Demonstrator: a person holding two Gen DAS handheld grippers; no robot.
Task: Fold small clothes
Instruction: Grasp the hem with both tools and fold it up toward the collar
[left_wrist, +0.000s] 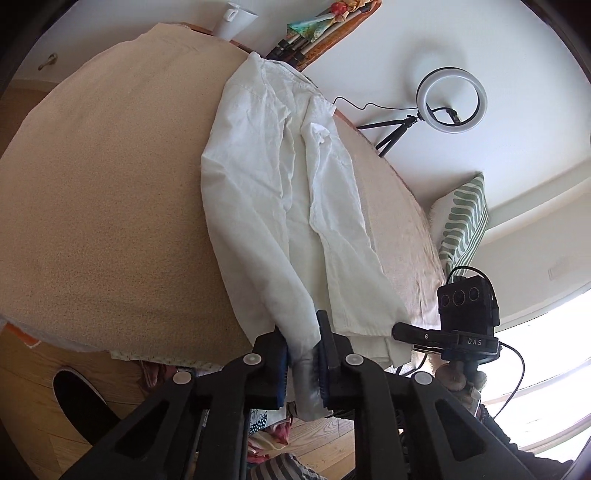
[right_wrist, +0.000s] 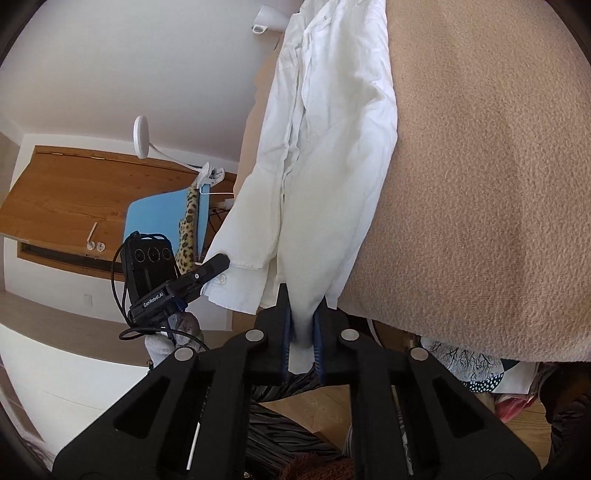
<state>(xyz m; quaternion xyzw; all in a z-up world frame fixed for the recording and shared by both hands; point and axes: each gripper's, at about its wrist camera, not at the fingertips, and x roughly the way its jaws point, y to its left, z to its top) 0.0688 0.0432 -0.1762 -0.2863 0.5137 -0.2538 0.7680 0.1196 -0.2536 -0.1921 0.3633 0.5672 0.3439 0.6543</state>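
- Beige-blanketed table (left_wrist: 110, 206) was seen filling most of both views, ring light (left_wrist: 451, 99) behind.
- White shirt (left_wrist: 280, 192) was laid lengthwise along the table's edge, hem overhanging.
- Left gripper (left_wrist: 303, 354) was clenched on one hem corner; right gripper (right_wrist: 303, 325) on the other.
- Both corners would best be lifted evenly, fabric kept taut, then carried toward the collar.

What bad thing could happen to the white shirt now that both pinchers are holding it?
The white shirt lies along the edge of the table, so a tug might drag it off. The left gripper and the right gripper each pinch only a small bit of cloth near the hem, which could slip out. The loose sleeve hangs over the side and may spoil the fold.
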